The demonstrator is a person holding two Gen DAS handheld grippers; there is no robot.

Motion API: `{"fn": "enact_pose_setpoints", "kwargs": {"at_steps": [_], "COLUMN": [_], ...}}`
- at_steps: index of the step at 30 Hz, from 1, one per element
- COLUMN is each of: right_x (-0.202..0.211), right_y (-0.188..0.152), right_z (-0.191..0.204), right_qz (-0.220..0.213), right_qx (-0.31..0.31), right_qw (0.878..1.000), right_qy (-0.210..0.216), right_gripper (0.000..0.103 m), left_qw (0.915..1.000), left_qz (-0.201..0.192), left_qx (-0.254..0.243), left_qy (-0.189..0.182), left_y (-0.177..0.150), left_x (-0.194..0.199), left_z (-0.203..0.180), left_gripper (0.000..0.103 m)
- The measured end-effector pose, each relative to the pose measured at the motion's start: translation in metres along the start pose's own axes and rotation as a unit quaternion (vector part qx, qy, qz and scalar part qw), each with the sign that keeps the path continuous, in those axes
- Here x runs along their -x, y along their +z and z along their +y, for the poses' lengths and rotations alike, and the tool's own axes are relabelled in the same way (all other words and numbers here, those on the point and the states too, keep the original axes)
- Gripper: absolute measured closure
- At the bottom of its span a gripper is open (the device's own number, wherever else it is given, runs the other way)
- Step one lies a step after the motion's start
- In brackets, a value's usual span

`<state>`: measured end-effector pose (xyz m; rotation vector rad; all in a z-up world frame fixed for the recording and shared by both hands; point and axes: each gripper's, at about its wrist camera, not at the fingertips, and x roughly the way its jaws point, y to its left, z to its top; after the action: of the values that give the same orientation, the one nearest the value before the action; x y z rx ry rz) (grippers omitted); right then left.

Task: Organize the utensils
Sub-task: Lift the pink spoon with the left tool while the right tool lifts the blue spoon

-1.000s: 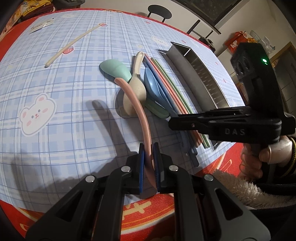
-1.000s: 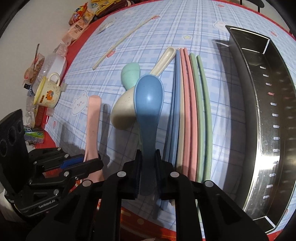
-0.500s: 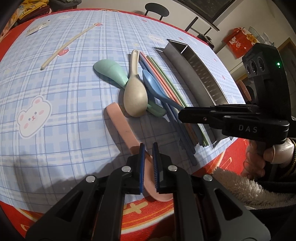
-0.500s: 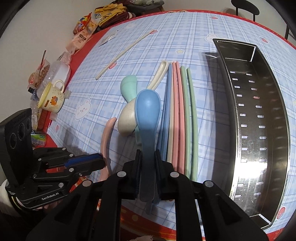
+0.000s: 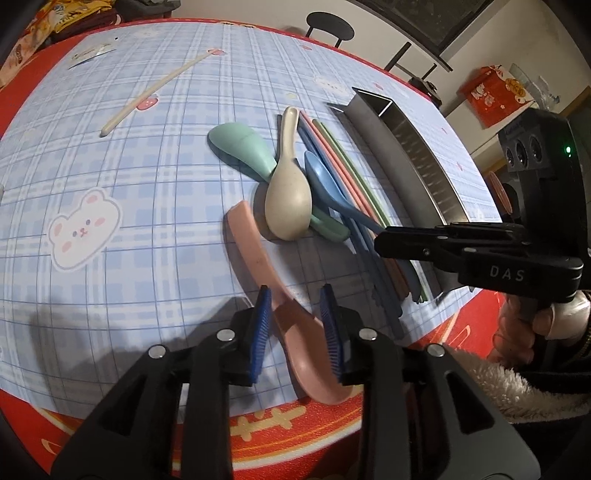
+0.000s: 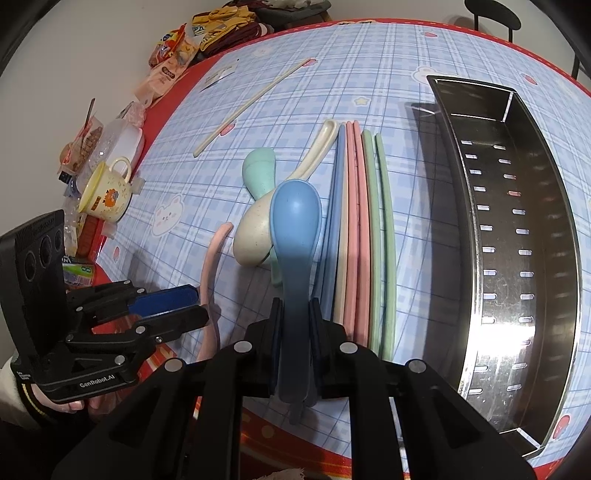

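Pinching the blue spoon (image 6: 295, 229) by its handle, the right gripper (image 6: 294, 325) should carry it level to the steel tray (image 6: 517, 236); the left gripper (image 5: 297, 317), jaws spread, straddles the pink spoon (image 5: 280, 306) on the table (image 5: 147, 192).

Pink spoon (image 5: 280, 306) flat on tablecloth; blue spoon (image 6: 295, 236) raised, clamped.

Yellow mug (image 6: 107, 195) and snack packets (image 6: 171, 55) at table edge; black chair (image 5: 330, 32) beyond plaid tablecloth (image 5: 110, 177).
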<state>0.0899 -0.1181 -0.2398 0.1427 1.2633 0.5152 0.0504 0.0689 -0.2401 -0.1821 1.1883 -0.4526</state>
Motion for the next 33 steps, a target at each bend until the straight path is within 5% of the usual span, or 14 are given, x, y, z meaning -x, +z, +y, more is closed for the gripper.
{"fn": "enact_pose_setpoints", "kwargs": {"at_steps": [10, 13, 18, 33], "right_x": [-0.002, -0.002, -0.002, 0.003], "right_y": [0.001, 0.001, 0.001, 0.002], "right_z": [-0.002, -0.001, -0.005, -0.003], "right_qz": [0.005, 0.006, 0.006, -0.007], "right_qx": [-0.002, -0.001, -0.008, -0.002], "right_qw": [1.0, 1.0, 1.0, 1.0], "right_qy": [0.0, 0.0, -0.001, 0.003], "right_gripper": [0.089, 0.089, 0.089, 0.089], "left_qw": [0.9996, 0.9989, 0.9976, 0.9993], "left_qz": [0.017, 0.029, 0.045, 0.008], "left_qx": [0.008, 0.016, 0.01, -0.027], "left_qy": [-0.019, -0.033, -0.052, -0.027], "left_y": [0.0, 0.0, -0.001, 0.002], "left_x": [-0.01, -0.018, -0.026, -0.012], "left_z": [0.003, 0.006, 0.002, -0.013], "left_gripper": [0.074, 0.091, 0.09, 0.094]}}
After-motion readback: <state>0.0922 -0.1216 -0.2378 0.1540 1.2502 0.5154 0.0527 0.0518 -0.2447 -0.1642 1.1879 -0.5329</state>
